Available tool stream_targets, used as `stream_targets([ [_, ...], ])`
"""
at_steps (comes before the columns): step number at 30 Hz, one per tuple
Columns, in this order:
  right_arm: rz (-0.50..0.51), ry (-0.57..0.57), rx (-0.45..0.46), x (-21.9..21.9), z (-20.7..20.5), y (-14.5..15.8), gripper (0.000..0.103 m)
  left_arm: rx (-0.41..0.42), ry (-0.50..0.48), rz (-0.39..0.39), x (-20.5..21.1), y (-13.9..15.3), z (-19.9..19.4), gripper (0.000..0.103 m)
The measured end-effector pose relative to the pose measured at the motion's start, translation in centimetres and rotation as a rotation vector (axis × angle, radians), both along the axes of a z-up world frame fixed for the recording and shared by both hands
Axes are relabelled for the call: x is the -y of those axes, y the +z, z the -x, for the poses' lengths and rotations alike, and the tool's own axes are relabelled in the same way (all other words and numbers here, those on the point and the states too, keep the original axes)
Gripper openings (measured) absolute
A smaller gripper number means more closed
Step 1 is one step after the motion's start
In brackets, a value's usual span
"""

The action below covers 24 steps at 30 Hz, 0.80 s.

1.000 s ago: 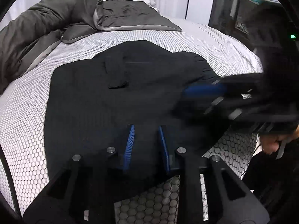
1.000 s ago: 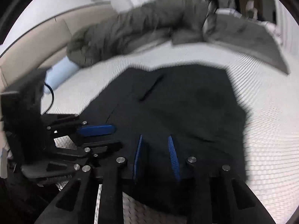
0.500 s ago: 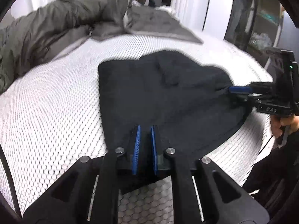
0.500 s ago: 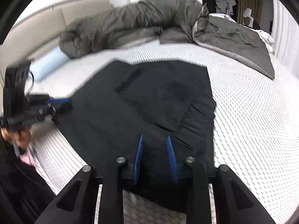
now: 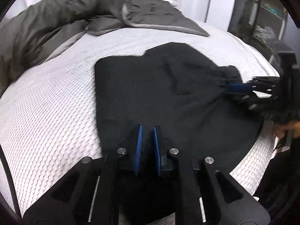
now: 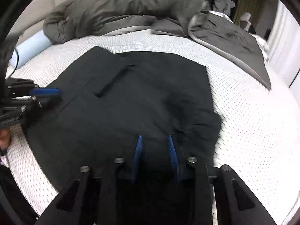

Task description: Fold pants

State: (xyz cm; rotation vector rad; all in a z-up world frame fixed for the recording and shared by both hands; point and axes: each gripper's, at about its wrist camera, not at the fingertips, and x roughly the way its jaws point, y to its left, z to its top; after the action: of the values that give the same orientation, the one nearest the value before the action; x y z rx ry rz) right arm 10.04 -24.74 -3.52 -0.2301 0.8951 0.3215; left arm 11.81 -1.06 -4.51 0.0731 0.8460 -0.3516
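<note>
On the far left, a rumpled grey duvet (image 5: 46, 24) is bunched along the edge of the bed, with a pale blue bolster (image 6: 30, 46) tucked beside it in the right wrist view. The white textured mattress cover (image 5: 46, 103) fills the ground between that bedding and the task's thing.

The black pants (image 5: 168, 93) lie roughly flat in the middle of the bed, already doubled into a compact, nearly square block; a slit pocket (image 6: 114, 80) shows on the top layer. The near hem reaches the bed's edge, just under both tools.

The left gripper (image 5: 148, 129) has just been closing on the near edge of the pants, and its blue pads stand close together with dark cloth between them, so it looks pinched on the fabric. Farther right, the right gripper (image 6: 154, 138) holds its pads a little wider, clamped on a thicker gathered bunch at the waistband corner; in the left wrist view the cloth pulls into taut creases toward it (image 5: 236, 88). A hand (image 5: 288, 129) is partly visible behind that tool.

As a judgement, the lengthwise fold appears done, and both near corners are gripped. What seems left is carrying that edge over to the far edge for another fold, then smoothing the wrinkles near the waistband.
</note>
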Motion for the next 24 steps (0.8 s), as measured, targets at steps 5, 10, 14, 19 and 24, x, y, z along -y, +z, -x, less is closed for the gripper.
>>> stream_targets([
  [5, -0.083, 0.041, 0.009, 1.1, 1.3, 1.7, 0.034, 0.017, 0.03, -0.011, -0.5, 0.7, 0.8, 0.012],
  [10, -0.13, 0.054, 0.064, -1.7, 0.8, 3.7, 0.041, 0.082, -0.009, 0.027, 1.0, 3.6, 0.8, 0.024],
  [14, -0.035, 0.121, 0.011, -6.8, -1.5, 1.9, 0.041, -0.007, -0.082, -0.04, 3.9, 1.9, -2.7, 0.027],
  [19, 0.06, 0.018, -0.041, -4.9, -3.1, 0.0, 0.041, -0.021, -0.056, -0.028, 2.2, 1.0, -3.9, 0.028],
  [24, -0.043, -0.038, -0.04, 0.4, -3.0, 0.7, 0.036, -0.008, 0.033, -0.035, -0.5, 0.2, -3.9, 0.028],
])
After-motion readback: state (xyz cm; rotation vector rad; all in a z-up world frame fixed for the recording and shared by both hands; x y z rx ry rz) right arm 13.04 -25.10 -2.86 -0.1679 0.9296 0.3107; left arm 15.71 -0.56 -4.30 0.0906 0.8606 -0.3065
